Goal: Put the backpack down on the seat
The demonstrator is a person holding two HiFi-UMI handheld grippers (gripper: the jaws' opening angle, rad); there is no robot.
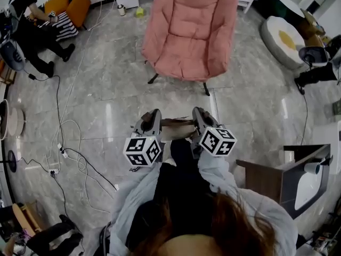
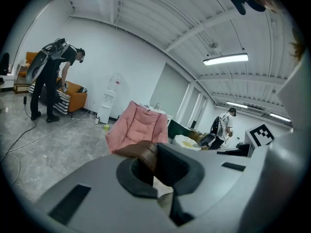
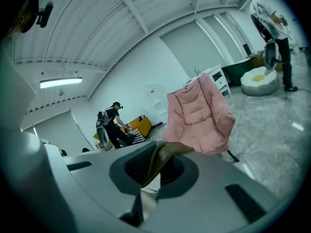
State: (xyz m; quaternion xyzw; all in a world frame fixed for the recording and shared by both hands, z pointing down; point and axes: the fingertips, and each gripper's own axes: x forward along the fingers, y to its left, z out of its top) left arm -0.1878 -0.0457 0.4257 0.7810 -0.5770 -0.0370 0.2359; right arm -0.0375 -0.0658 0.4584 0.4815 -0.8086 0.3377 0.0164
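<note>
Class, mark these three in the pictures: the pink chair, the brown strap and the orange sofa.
pink chair (image 1: 192, 33): head view, on its seat cushion.
brown strap (image 1: 177, 122): head view, on its middle stretch.
orange sofa (image 1: 80, 7): head view, on its orange side.

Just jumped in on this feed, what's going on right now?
Both grippers are holding the backpack's brown strap up between them. The left gripper and the right gripper each have their fingers shut on it. The pink chair stands just ahead, apart from them, and nothing has been set down on its seat yet.
</note>
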